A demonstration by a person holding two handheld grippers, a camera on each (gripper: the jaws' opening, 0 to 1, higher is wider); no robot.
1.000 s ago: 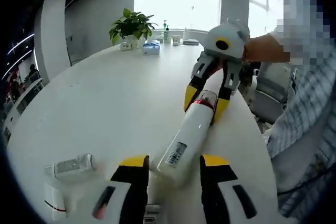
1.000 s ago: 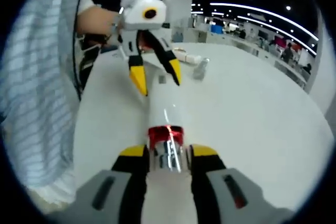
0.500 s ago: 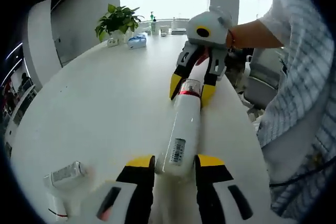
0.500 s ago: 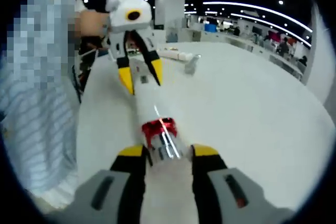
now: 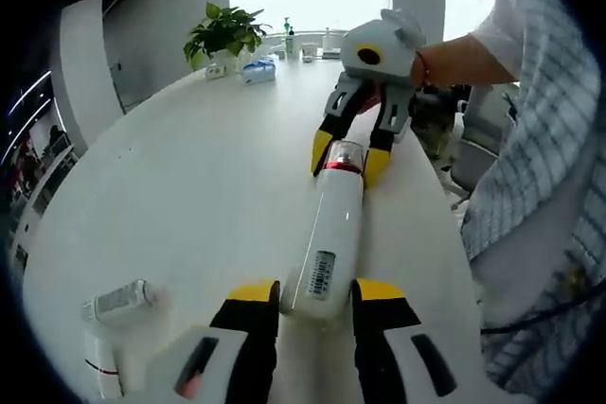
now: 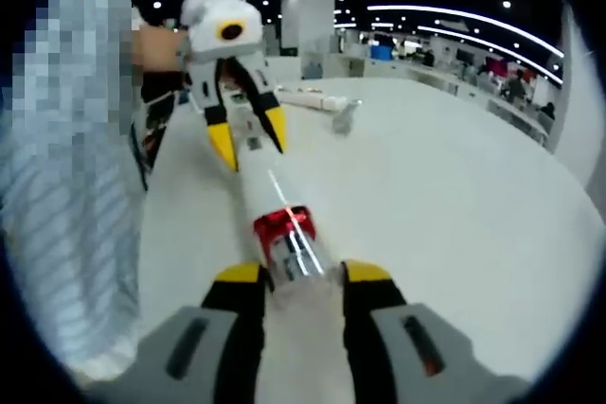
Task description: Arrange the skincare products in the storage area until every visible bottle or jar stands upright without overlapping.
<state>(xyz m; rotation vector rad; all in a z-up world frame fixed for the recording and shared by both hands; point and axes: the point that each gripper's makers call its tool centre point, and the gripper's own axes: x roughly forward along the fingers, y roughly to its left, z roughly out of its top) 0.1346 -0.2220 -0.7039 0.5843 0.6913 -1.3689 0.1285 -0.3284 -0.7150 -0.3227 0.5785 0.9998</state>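
The white round tabletop [image 5: 189, 186] spreads wide under both claws, reaching to a far edge by bright windows. On that far edge stands a potted plant [image 5: 223, 33] with a small blue tissue box [image 5: 257, 70] just beside it.

A tall white bottle [image 5: 331, 234] with a red band and a clear cap lies on its side near the right edge of the tabletop, stretched between the two claws. In the left gripper view its base end, with a barcode label, sits between the yellow-tipped jaws of the left claw [image 5: 314, 292], which stand narrowly apart and press close against its sides. The right claw [image 5: 343, 153] comes in from the far side, and its jaws close around the capped end. In the right gripper view the cap [image 6: 295, 254] lies clamped between the right claw's [image 6: 292, 276] jaws, and the left claw [image 6: 248, 139] straddles the far end of the bottle [image 6: 260, 186].

At the near left of the tabletop lie two smaller items: a clear bottle [image 5: 121, 299] on its side and a white tube [image 5: 100, 371] next to it.
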